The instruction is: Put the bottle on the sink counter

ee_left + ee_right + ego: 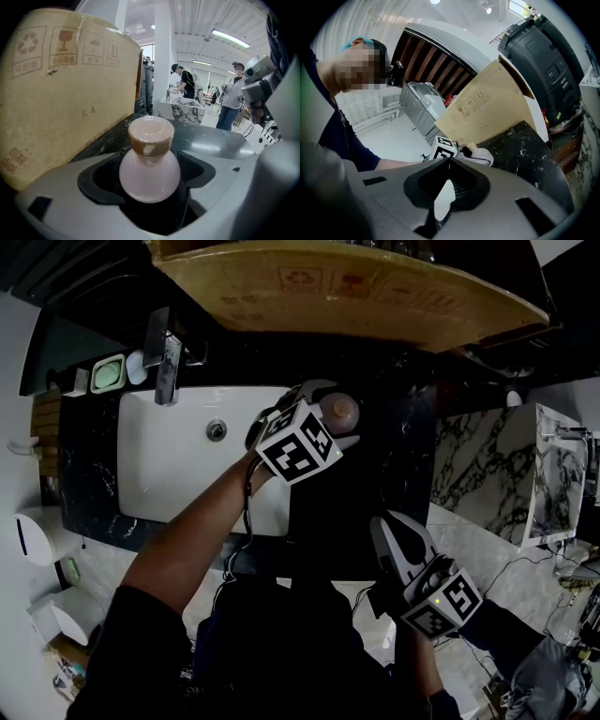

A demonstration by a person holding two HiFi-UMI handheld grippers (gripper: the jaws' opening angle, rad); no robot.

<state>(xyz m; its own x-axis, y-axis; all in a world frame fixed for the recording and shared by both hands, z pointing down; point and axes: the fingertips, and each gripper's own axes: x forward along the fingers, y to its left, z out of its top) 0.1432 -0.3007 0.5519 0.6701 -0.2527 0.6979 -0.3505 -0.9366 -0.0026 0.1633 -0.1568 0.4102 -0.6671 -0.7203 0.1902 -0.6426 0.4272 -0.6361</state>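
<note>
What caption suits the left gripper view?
Left gripper grips a pink bottle, black counter and cardboard behind.

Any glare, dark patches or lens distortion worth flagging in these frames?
Head view: the black counter is very dark against the bright white sink. Left gripper view: the bottle looks slightly soft, and the cardboard bows from the wide lens. Right gripper view: black corners, curved edges.

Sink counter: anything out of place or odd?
A big cardboard sheet with packing symbols stands along the back of the black counter, odd here. The bottle in the left gripper has a pale blotch on its cap.
</note>
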